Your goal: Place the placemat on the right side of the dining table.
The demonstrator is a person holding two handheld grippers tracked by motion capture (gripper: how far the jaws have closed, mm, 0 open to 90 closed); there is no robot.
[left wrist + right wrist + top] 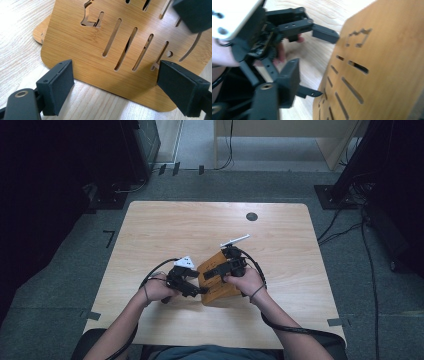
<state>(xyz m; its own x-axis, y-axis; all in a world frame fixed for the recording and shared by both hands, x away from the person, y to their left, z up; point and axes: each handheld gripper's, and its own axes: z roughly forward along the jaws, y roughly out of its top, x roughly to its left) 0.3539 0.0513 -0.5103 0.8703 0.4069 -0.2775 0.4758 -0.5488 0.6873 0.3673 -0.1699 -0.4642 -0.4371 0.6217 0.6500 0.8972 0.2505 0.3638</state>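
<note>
Both my grippers meet at a bamboo board on the table.

From above I see the light wooden table (pixel 165 225) with a small dark round grommet (pixel 252 216) near its far edge. The slotted bamboo board (pixel 216 285) lies near the table's near-middle, tilted, one corner pointing away from me. My left gripper (pixel 200 290) reaches in from the left, its tip at the board's left edge; whether it pinches the board I cannot tell. My right gripper (pixel 209 274) lies across the top of the board, pointing left, its white plate raised behind it. Cables loop from both hands. Grey carpet and dark stands surround the table.
</note>
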